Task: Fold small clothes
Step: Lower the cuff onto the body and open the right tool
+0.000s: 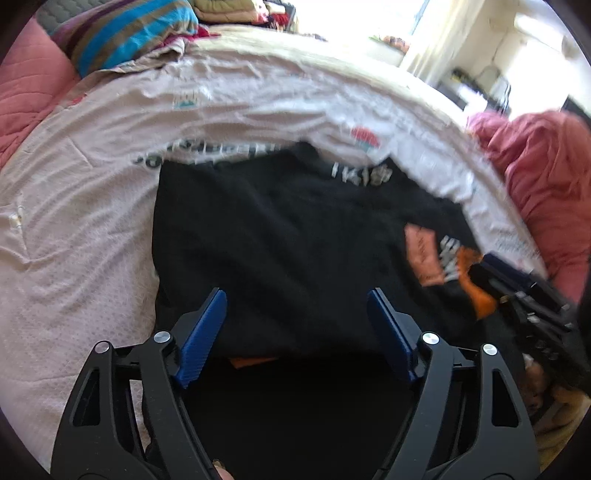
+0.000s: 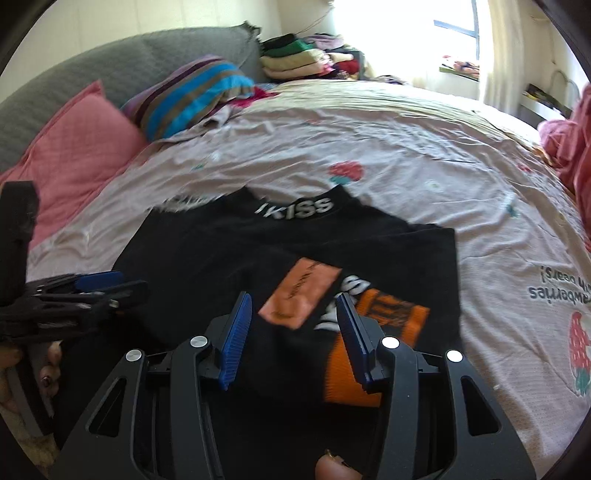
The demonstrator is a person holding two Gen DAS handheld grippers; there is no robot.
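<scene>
1. A black shirt lies spread out on the bed cover, near the front edge of the bed.
2. The shirt has white letters on its far edge, by the neck.
3. An orange patch sits on the shirt's near right part. Just beside it are more white letters and a bright orange cuff.
4. The left gripper hangs above the near middle of the shirt. Its two blue fingers are wide apart, and nothing is between them.
5. The right gripper hangs above the orange patch and the cuff. Its blue fingers are apart too, and they hold nothing.
6. From the right camera, the left gripper shows at the left side, over the shirt's left edge. Fingers of a hand show below it.
7. From the left camera, the right gripper shows at the right side, near the orange cuff. This view is blurry.
8. The bed cover is pale pink with strawberry pictures on it.
9. A pink pillow and a striped pillow lie at the far left of the bed.
10. A pile of folded clothes sits far back by the bright window.
</scene>
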